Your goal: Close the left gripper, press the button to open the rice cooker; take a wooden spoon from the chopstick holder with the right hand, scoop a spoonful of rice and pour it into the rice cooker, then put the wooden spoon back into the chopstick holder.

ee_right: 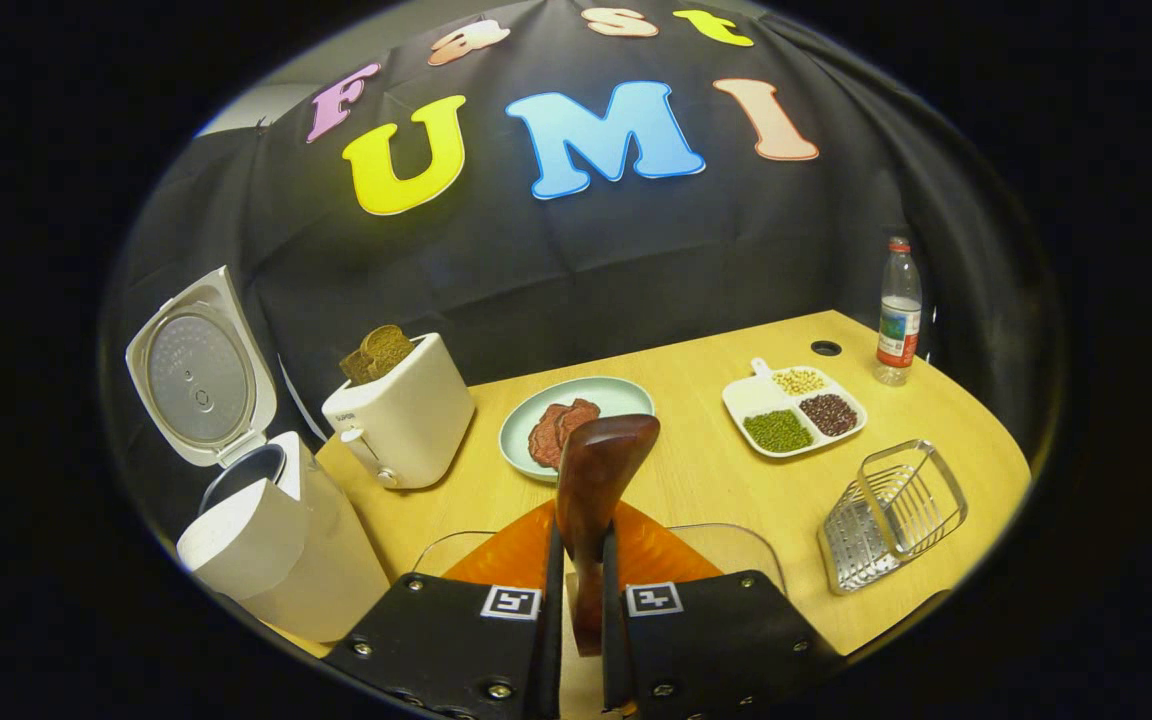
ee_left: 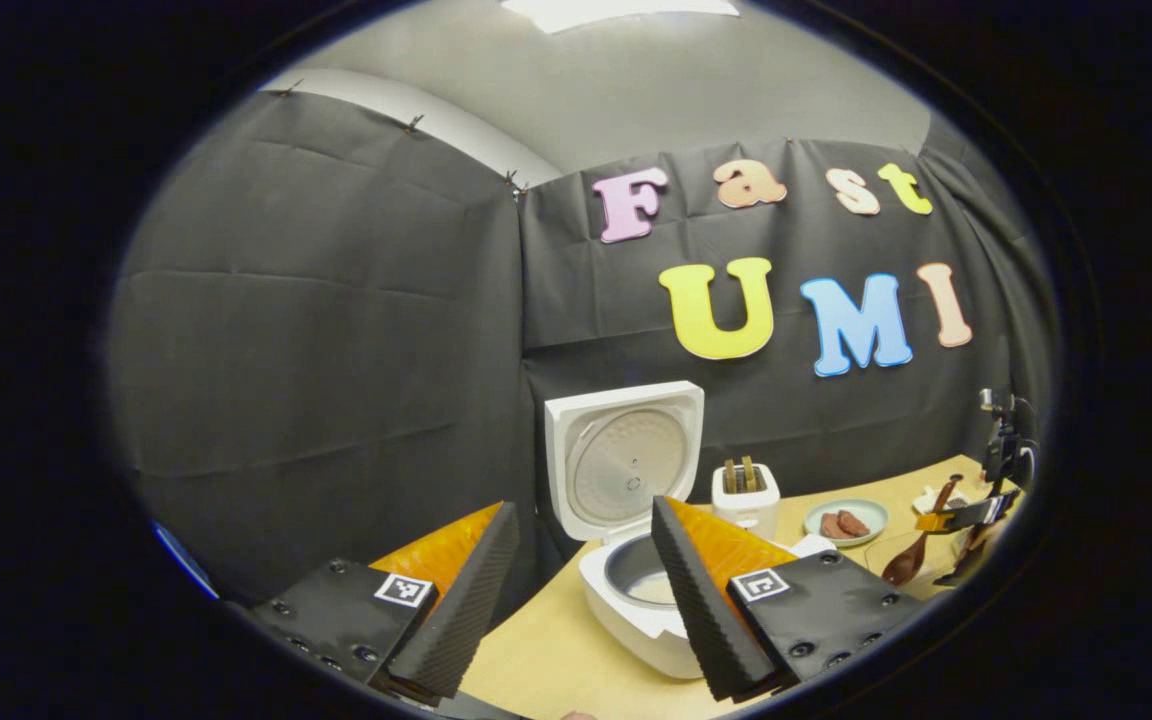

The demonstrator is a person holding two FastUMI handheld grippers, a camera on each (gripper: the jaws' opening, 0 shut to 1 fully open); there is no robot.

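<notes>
The white rice cooker [ee_left: 636, 620] stands open with its lid [ee_left: 626, 465] upright. My left gripper [ee_left: 584, 508] is open just in front of it, with nothing between its fingers. My right gripper [ee_right: 581, 540] is shut on the handle of a dark wooden spoon [ee_right: 601, 460], whose bowl points up and forward above the table. The same cooker [ee_right: 266, 545] sits to the left in the right gripper view, lid [ee_right: 198, 372] raised. From the left gripper view, the right gripper [ee_left: 966, 518] is far right with the spoon [ee_left: 908, 562] hanging from it. A wire holder [ee_right: 894, 515] lies at the right.
A white toaster [ee_right: 401, 420] with bread stands beside the cooker. Behind the spoon are a pale plate [ee_right: 626, 395] with meat slices and a divided tray [ee_right: 794, 408] of beans and grains. A bottle [ee_right: 899, 310] stands at the far right. A clear container rim [ee_right: 736, 540] shows under my right gripper.
</notes>
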